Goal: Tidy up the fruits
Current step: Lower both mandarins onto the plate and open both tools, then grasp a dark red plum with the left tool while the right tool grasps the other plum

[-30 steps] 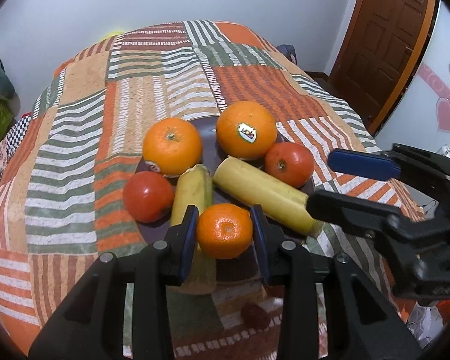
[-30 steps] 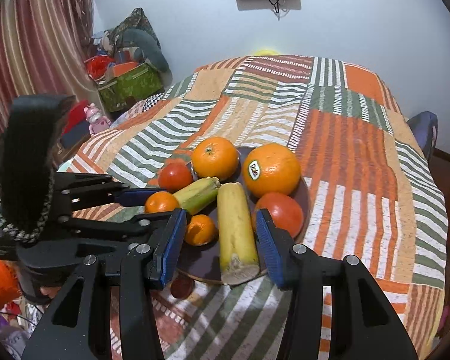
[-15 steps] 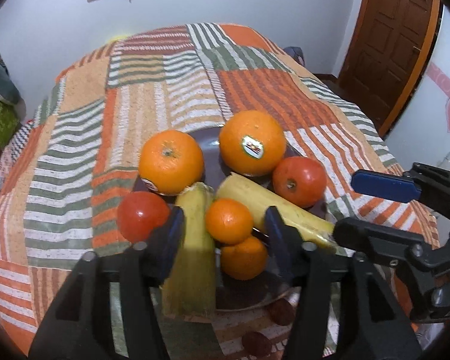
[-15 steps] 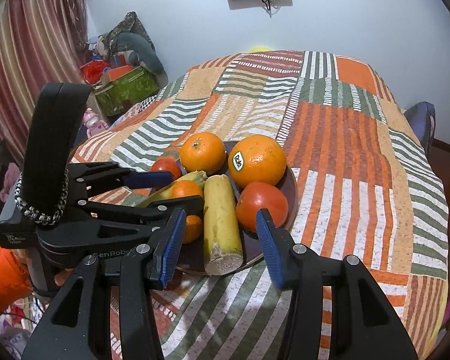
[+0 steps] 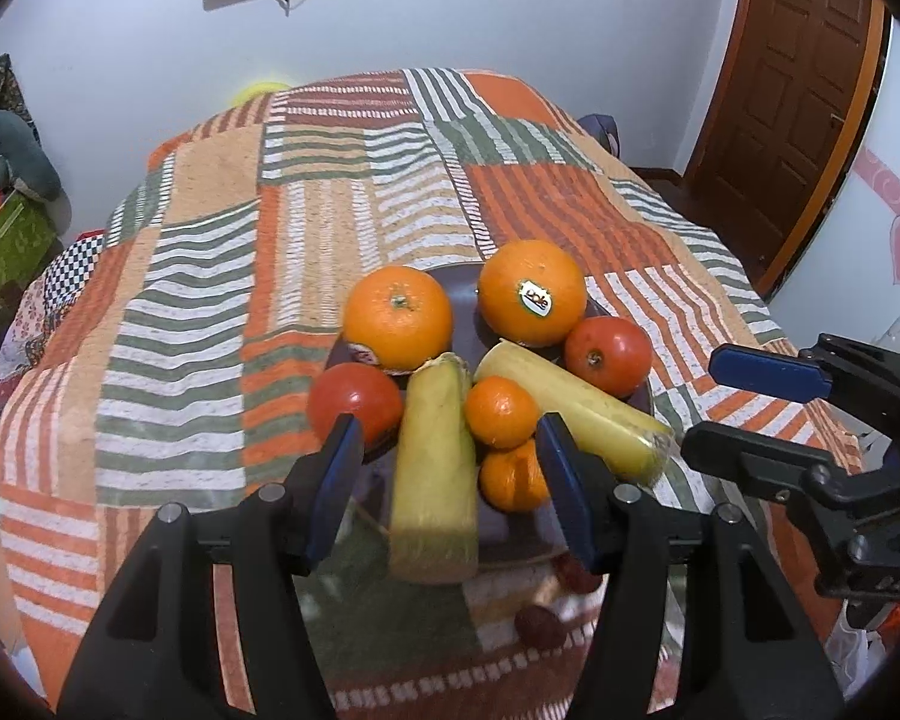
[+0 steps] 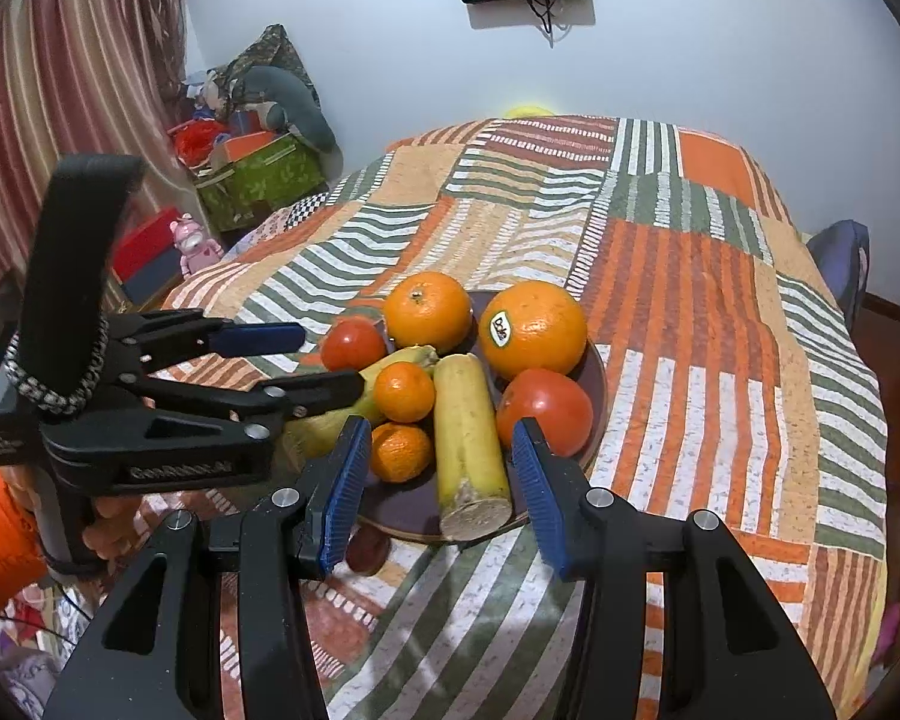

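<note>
L gripper [image 5: 450, 468] jaws just opened, empty. Small orange [image 5: 501, 411] sits atop another on plate [image 6: 597, 387] w/ bananas. It could roll off. R gripper [image 6: 441, 474] jaws apart, holding nothing.

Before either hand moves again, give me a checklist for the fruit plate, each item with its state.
1. Left tongs open, nothing gripped: ok; jaws have just been opening.
2. Right tongs open, empty: ok.
3. Small orange mandarin stacked on a second mandarin, steady: cannot tell.
4. All fruit on the dark round plate: ok.
5. Yellow cut banana piece overhanging the plate rim: not ok.
6. Two dark red small fruits on the striped cloth off the plate: not ok.
</note>
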Tool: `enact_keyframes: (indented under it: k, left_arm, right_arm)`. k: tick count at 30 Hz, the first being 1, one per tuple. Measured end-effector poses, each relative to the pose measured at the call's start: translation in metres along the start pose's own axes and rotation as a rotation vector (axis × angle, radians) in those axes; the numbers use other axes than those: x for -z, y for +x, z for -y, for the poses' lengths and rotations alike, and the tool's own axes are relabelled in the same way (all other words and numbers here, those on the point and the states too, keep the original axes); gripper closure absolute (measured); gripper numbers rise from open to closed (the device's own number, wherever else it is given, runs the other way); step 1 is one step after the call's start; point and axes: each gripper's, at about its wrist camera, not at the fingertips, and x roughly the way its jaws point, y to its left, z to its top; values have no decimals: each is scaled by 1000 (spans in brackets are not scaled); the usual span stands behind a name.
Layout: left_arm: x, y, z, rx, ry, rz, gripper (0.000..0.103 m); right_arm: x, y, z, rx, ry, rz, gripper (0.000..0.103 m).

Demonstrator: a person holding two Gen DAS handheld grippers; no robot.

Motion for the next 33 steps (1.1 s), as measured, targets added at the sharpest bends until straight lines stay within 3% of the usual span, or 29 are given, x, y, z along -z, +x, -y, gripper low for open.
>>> enact_keyframes:
  k: [11,20,29,33]
  left_arm:
    - [40,-34,-7,35,-8,-55,38]
    - [76,-29,3,72,-4,-134,39]
    - [84,-13,29,126,50,-155,50]
    - [82,4,37,131,60,-180,65]
  right_arm:
    - [19,-10,-25,-13,-17,-24,58]
    - [49,-12,-35,-21,13,-64,58]
    - [68,-6,-34,-10,18,-104,58]
    - [69,-5,-28,-17,35,-99,61]
